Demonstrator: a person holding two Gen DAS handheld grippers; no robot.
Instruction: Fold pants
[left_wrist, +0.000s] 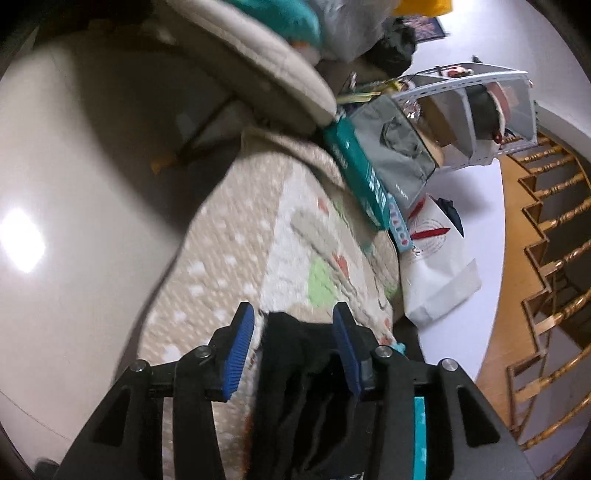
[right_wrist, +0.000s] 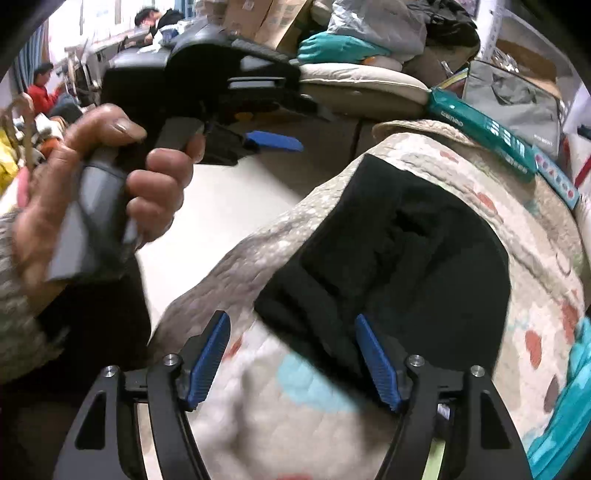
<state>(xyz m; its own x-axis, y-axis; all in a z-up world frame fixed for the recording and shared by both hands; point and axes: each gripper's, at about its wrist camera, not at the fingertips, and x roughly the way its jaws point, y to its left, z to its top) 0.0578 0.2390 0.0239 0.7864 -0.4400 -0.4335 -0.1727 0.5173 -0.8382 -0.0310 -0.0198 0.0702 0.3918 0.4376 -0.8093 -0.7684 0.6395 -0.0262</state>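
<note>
Black pants (right_wrist: 399, 258) lie folded in a compact bundle on a patterned beige quilt (right_wrist: 295, 424). My right gripper (right_wrist: 291, 328) is open just above the quilt, at the bundle's near edge, holding nothing. My left gripper (left_wrist: 291, 317) is open; black fabric of the pants (left_wrist: 295, 369) shows between and below its blue pads (left_wrist: 240, 354), and I cannot tell if it touches them. In the right wrist view the left gripper (right_wrist: 273, 142) is held up in a hand, left of and above the pants.
A teal box (left_wrist: 362, 177) and a grey bag (left_wrist: 399, 155) lie at the quilt's far edge. A white paper bag (left_wrist: 432, 266) stands on the floor by a wooden stair rail (left_wrist: 554, 229). A beige cushion (right_wrist: 365, 88) and piled items lie beyond. People sit far left (right_wrist: 44, 92).
</note>
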